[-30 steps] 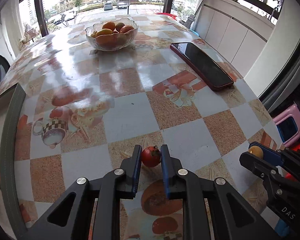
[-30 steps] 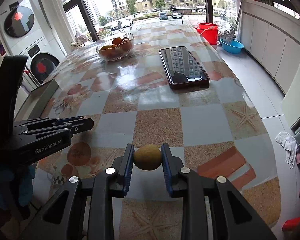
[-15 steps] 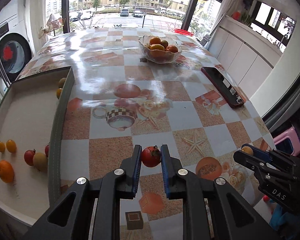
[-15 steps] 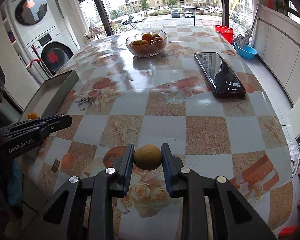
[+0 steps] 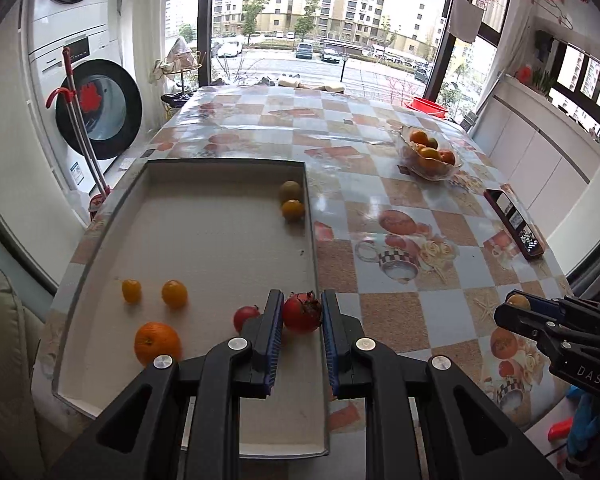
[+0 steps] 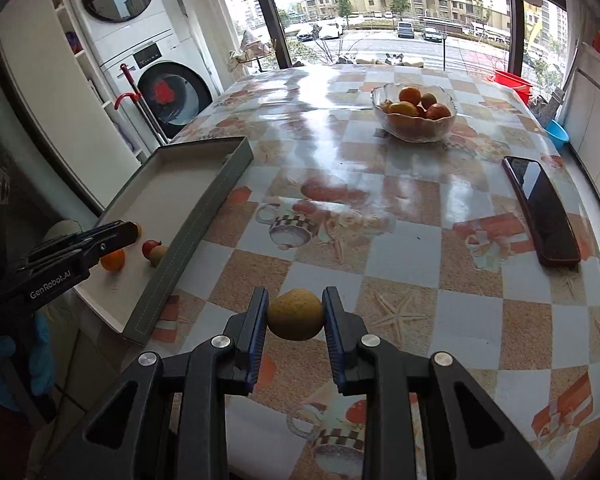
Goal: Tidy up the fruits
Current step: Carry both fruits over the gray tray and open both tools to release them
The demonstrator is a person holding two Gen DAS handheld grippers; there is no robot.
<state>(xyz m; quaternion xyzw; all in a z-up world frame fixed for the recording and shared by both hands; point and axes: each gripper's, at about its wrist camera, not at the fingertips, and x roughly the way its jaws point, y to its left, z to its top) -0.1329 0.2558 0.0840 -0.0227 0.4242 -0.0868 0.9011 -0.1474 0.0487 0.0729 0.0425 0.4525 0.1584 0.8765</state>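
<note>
My left gripper is shut on a small red fruit and holds it above the right side of the grey tray. Several fruits lie in the tray: an orange, two small yellow ones, a red one, and two at the far right corner. My right gripper is shut on a yellow-brown round fruit, above the table to the right of the tray. It also shows in the left wrist view.
A glass bowl of fruit stands at the far side of the patterned table. A dark phone lies at the right edge. A washing machine stands left of the table.
Both grippers have swung left with their fruits. The left one has moved from over the table to over the tray. The right one now faces the tray's side.
</note>
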